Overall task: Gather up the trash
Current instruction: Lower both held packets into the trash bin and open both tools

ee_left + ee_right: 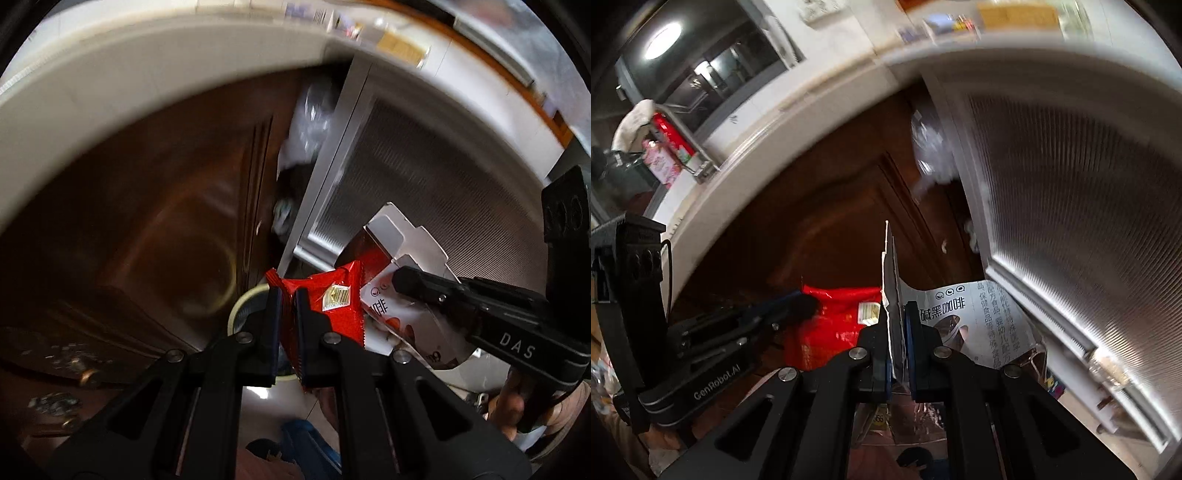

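My left gripper (287, 295) is shut on a red foil snack wrapper (332, 302), held in the air; the wrapper also shows in the right wrist view (831, 325). My right gripper (897, 314) is shut on a flattened white coffee carton (979, 321) with red and Chinese print, held edge-on between the jaws. The carton (402, 258) and the right gripper (410, 280) show in the left wrist view, just right of the wrapper. The left gripper (798, 306) shows at left in the right wrist view. A round bin rim (240, 306) lies below, mostly hidden.
A dark brown wooden cabinet door (147, 206) fills the middle. A ribbed glass door (436, 192) stands open at the right, with plastic bags (310, 122) in the gap. A white countertop edge (110, 85) runs above. A rack with packets (665, 151) stands far left.
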{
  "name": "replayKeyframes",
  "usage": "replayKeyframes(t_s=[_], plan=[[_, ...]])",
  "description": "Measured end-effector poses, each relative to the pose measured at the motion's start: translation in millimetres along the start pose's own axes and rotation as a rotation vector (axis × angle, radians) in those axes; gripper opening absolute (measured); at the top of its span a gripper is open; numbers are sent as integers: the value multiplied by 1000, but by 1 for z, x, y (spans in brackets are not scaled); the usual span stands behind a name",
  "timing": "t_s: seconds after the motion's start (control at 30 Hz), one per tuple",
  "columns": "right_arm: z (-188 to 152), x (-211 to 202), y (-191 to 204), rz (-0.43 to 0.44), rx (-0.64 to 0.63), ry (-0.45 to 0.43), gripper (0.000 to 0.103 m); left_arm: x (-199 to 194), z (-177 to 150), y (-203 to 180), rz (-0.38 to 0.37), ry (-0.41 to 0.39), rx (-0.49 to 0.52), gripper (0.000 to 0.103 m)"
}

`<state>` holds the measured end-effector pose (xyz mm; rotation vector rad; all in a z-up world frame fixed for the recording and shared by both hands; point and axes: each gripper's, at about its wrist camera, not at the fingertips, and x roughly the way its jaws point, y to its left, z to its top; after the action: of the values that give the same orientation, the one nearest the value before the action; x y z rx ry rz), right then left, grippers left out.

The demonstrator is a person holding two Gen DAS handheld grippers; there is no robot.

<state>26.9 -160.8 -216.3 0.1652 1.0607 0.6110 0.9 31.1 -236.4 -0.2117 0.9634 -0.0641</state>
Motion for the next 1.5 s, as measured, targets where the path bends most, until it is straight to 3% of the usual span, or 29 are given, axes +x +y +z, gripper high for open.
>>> replayKeyframes(t_s=[0.27,0.57,0.63,0.7,0.77,0.83,0.93,0.97,1.17,1.5], plan=[[-1,83,-49,-20,85,98,6,83,-4,5,24,136,54,5],[2,160,-95,-41,171,182,8,152,1,2,52,218,142,5],[2,172,-99,-49,168,203,12,163,4,-1,57,227,155,5],[3,185,-100,-58,162,228,29,170,6,-3,62,237,161,6],[4,193,-103,-64,149,224,40,179,7,-6,73,262,172,9],[6,198,-102,-86,121,217,42,188,6,-9,76,295,177,20],[8,204,-102,-95,104,228,42,189,3,-12,70,307,185,45],[9,204,-103,-98,104,227,42,189,3,-13,66,306,187,47],[6,189,-104,-123,101,222,42,176,7,-15,58,306,175,48],[-4,132,-98,-173,156,165,42,110,14,-20,-15,240,138,49]])
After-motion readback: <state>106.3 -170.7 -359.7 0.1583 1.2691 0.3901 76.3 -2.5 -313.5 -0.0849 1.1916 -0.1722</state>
